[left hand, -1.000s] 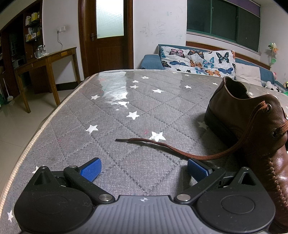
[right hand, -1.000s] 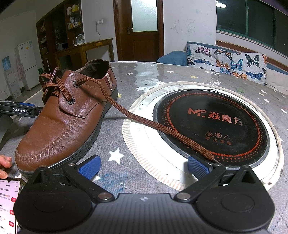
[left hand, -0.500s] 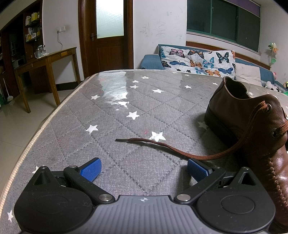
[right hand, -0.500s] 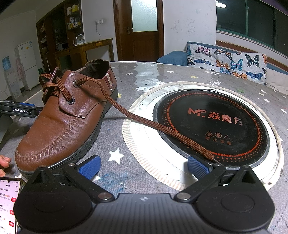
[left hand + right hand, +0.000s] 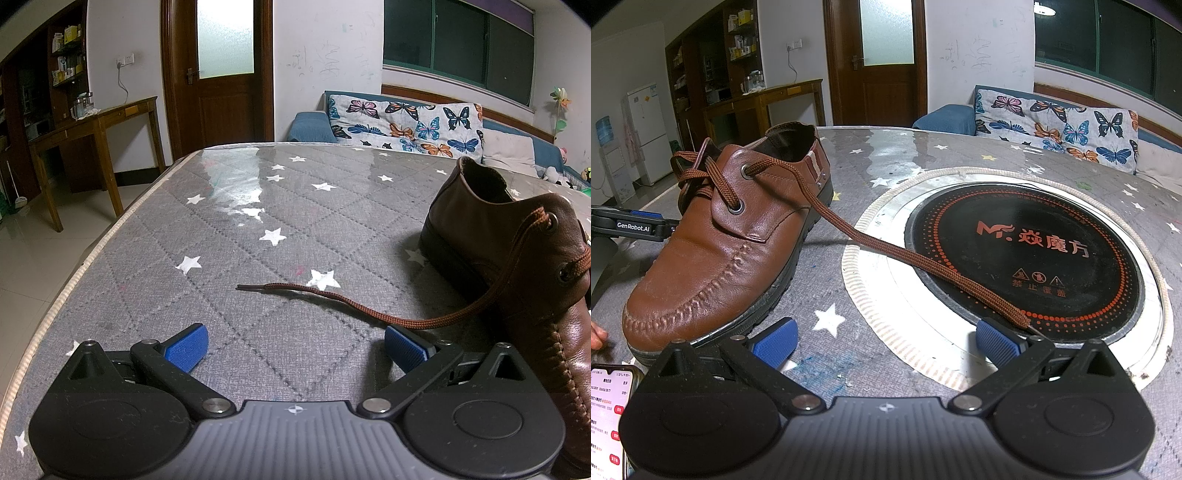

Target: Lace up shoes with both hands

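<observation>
A brown leather shoe (image 5: pixel 727 243) stands on the grey star-patterned table, toe toward the right wrist camera; in the left wrist view the shoe (image 5: pixel 517 258) fills the right edge. One brown lace end (image 5: pixel 332 299) trails left across the tabletop, just ahead of my left gripper (image 5: pixel 293 349), which is open and holds nothing. The other lace end (image 5: pixel 923 266) runs from the top eyelet across the round cooktop and ends beside the right fingertip of my right gripper (image 5: pixel 884 341), also open. The left gripper (image 5: pixel 631 227) shows behind the shoe in the right wrist view.
A black round induction cooktop (image 5: pixel 1034 258) with a white ring is set into the table. A phone (image 5: pixel 609 417) lies at the near left, with a person's fingertip (image 5: pixel 598 336) beside it. The table's left edge (image 5: pixel 74 284) drops to a tiled floor; a butterfly-print sofa (image 5: pixel 406 122) stands behind.
</observation>
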`<state>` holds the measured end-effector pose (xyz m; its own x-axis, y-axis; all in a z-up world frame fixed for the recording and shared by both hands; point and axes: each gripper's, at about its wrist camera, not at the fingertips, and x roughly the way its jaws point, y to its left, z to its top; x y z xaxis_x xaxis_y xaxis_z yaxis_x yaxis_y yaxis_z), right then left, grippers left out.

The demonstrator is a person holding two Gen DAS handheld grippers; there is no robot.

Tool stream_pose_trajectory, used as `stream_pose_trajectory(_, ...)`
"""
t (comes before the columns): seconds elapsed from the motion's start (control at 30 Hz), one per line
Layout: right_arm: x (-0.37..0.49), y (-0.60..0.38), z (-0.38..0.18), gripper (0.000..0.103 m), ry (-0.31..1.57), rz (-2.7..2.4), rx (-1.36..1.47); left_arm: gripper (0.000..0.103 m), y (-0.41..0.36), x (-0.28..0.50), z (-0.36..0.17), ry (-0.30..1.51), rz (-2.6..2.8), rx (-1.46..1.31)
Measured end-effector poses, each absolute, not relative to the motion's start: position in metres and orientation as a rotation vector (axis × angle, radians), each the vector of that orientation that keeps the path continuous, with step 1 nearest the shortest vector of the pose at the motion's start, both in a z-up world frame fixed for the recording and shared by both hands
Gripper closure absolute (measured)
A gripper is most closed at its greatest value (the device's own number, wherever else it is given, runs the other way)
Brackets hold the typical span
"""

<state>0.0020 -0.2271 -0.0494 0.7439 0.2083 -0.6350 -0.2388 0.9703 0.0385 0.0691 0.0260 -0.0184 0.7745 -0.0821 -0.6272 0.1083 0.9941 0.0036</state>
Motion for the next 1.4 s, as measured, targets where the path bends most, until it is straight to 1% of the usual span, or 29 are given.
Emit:
stream_pose_trajectory(0.97, 0.002, -0.227, -0.049, 0.0, 0.69, 0.245, -0.046, 0.0, 0.026, 0.069, -0.018, 0.676, -0.105, 0.038)
stream_pose_trajectory(1.4, 0.002, -0.227, -0.049, 0.0, 0.69, 0.245, -0.046, 0.0, 0.035, 0.086, -0.019, 0.679, -0.095, 0.032)
